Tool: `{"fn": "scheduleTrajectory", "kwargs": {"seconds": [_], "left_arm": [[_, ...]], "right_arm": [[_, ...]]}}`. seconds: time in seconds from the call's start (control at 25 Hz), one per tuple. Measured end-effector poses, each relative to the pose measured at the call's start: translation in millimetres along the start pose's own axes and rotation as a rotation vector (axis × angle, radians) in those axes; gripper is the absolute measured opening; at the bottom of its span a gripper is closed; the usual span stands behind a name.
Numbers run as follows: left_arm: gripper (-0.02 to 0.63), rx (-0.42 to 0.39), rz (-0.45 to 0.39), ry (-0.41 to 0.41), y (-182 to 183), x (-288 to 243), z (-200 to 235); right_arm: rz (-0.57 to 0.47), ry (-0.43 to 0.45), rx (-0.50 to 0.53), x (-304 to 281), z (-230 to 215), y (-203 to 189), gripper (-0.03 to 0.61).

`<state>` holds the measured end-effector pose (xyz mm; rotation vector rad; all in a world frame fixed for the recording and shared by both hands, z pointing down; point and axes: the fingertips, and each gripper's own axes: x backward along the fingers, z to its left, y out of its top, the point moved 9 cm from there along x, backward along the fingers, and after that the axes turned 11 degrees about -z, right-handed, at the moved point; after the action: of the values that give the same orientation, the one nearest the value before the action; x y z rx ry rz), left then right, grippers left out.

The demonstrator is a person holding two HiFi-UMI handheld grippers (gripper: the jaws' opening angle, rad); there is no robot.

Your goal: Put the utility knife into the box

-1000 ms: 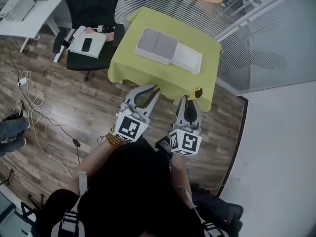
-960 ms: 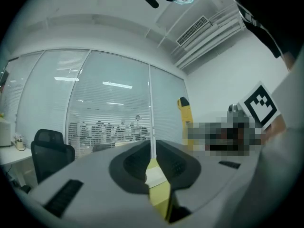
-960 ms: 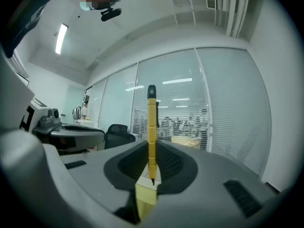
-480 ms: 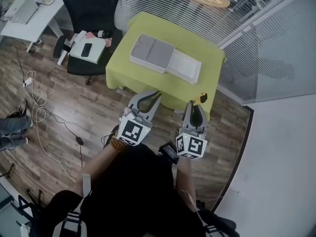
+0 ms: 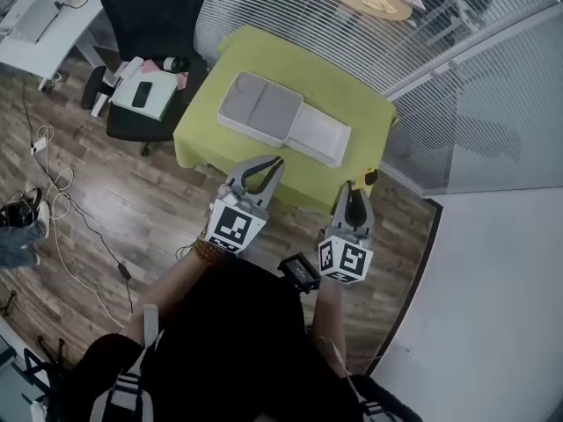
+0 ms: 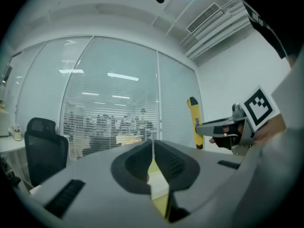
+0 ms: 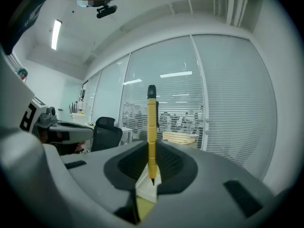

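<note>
My right gripper (image 7: 152, 146) has its jaws closed on the utility knife (image 7: 151, 127). They pinch its slim yellow body near the lower end, so most of its length stands upright above the pads and a dark pointed tip pokes out just below them. My left gripper (image 6: 153, 148) has its jaws pressed together with only a hairline slit between them and nothing caught in it; it hangs beside the right one, off to its left. The knife looks light, stiff and smooth-sided. With so much of it above the grip, I judge it could pivot between the pads if it knocks against anything. A hold nearer the middle of the body, flat sides against the pads, would be steadier, and I want that dark point kept away from the box wall. Ahead of both sets of fingertips and below them is the table (image 5: 352, 95) under a yellow-green cloth, with the open grey box (image 5: 259, 108) on it and a flat white panel (image 5: 318, 134), probably its lid, touching its far-right side. I cannot tell whether the blade is out or whether that tip is only the casing. From above, my right gripper covers nearly all of the knife. I also cannot make out the inside of the box, apart from a faint dividing line.
</note>
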<state>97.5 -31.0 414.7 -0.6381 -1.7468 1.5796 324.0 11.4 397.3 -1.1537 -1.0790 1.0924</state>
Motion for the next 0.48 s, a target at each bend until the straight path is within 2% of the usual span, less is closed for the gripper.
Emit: {"fn": "scheduleTrajectory", "kwargs": {"seconds": [0.32, 0.48], "left_arm": [[0.021, 0.039, 0.004, -0.034, -10, -76, 38], [0.021, 0.059, 0.004, -0.030, -14, -99, 57]], "right_arm": [[0.005, -0.026, 0.066, -62, -36, 10, 0.043], [0.031, -0.006, 0.103, -91, -42, 8, 0.043]]}}
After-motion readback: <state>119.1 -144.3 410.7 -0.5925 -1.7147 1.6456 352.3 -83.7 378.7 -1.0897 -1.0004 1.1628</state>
